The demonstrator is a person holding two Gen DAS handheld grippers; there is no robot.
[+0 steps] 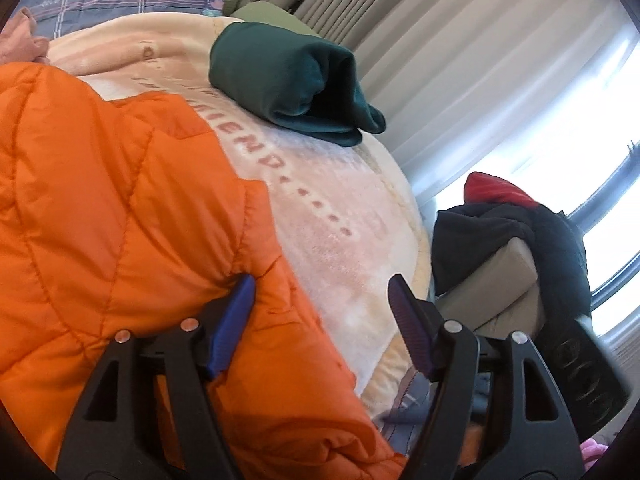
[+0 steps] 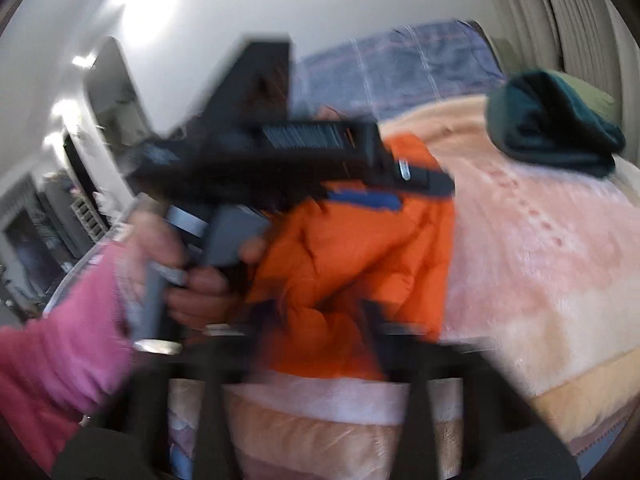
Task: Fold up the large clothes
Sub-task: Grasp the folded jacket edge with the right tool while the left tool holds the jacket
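The orange jacket [image 1: 120, 208] lies bunched on a pale pink blanket [image 1: 332, 216] covering the bed, its quilted edge reaching toward the near side. The left tongs [image 1: 320, 300] stand released over that edge: 1 blue pad [image 1: 232, 320] rests against the orange fabric, the other hangs over bare blanket, nothing pinched between them. A folded green garment [image 1: 288, 84] sits farther back on the blanket, apart from the jacket. In the right wrist view, badly blurred, a hand [image 2: 188, 264] in a pink sleeve [image 2: 60, 360] grips the left tool above the jacket. The right tongs [image 2: 312, 340] are clenched, seemingly on a fold of orange fabric, though blur hides the tips. Dark clothes [image 1: 520, 240] are heaped beside the bed.
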